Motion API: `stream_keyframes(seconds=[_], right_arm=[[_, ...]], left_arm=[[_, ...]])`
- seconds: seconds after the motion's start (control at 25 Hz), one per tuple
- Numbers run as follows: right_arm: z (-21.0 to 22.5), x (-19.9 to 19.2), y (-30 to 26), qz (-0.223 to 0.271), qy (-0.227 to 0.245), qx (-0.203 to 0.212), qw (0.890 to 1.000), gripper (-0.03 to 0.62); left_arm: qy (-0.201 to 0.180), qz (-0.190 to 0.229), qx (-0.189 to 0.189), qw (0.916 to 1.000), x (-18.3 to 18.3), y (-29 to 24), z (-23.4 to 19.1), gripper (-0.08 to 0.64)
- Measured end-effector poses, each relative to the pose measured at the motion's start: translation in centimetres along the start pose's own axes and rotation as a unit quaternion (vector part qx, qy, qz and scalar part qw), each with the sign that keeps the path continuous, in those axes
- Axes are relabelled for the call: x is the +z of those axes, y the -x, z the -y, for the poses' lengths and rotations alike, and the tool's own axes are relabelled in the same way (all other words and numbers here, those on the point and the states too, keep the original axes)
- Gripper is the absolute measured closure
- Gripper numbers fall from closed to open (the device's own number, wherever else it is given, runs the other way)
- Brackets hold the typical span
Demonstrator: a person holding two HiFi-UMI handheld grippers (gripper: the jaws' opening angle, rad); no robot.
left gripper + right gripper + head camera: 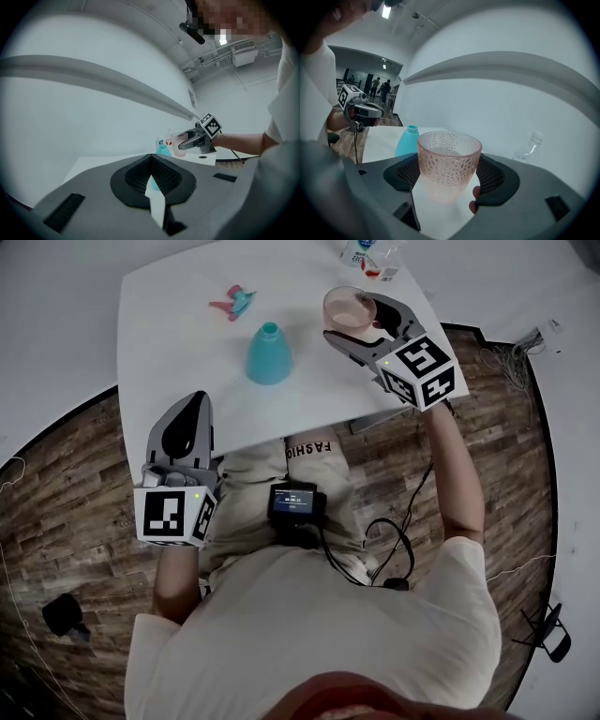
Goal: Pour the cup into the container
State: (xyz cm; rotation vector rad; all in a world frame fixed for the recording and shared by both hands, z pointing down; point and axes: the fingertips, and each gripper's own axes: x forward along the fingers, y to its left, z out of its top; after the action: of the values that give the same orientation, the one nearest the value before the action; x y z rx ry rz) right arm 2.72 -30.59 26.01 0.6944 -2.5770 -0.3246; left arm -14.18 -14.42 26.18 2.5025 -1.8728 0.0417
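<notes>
The main risk is a spill at the container (269,354): its teal body tapers to a narrow open neck, while the cup (347,307) has a wide rim, so a fast or off-centre tip would likely send the contents down the cone and onto the worktop (169,324). The dimpled cup wall may also slip in the pads as it rotates. Nothing steadies the container, so a knock from the cup's rim could topple it.

The right hand-held gripper (352,317) reaches out to 1 o'clock on the worktop, arm extended, jaws pinching the pink cup upright from both sides. I cannot tell whether the cup is lifted. The container stands at 8 o'clock from it, apart. The left hand-held gripper (190,407) hangs back at the 7 o'clock edge, jaws pressed together on nothing, pointing towards the container.
</notes>
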Motion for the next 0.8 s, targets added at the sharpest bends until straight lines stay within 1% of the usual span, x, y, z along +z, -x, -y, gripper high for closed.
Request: stream_keyframes(seconds=[0.24, 0.4, 0.68, 0.8], right_arm=[[-0.4, 1.1, -0.6, -0.01, 0.023, -0.009, 1.0, 0.224], [-0.8, 1.4, -1.2, -0.018, 0.04, -0.014, 0.999, 0.224], [-1.5, 2.4, -1.8, -0.03, 0.085, -0.02, 0.996, 0.224], [-2.0, 3.0, -2.2, -0.03, 0.091, -0.019, 0.995, 0.224]], left_arm=[[0.002, 0.001, -0.004, 1.0, 0.4, 0.0, 0.0, 0.548], [0.008, -0.001, -0.014, 0.9999, 0.2, -0.2, 0.0, 0.548], [0.006, -0.002, -0.024, 0.9997, 0.4, -0.6, 0.3, 0.548], [0.003, -0.005, -0.03, 0.9995, 0.2, -0.6, 0.3, 0.548]])
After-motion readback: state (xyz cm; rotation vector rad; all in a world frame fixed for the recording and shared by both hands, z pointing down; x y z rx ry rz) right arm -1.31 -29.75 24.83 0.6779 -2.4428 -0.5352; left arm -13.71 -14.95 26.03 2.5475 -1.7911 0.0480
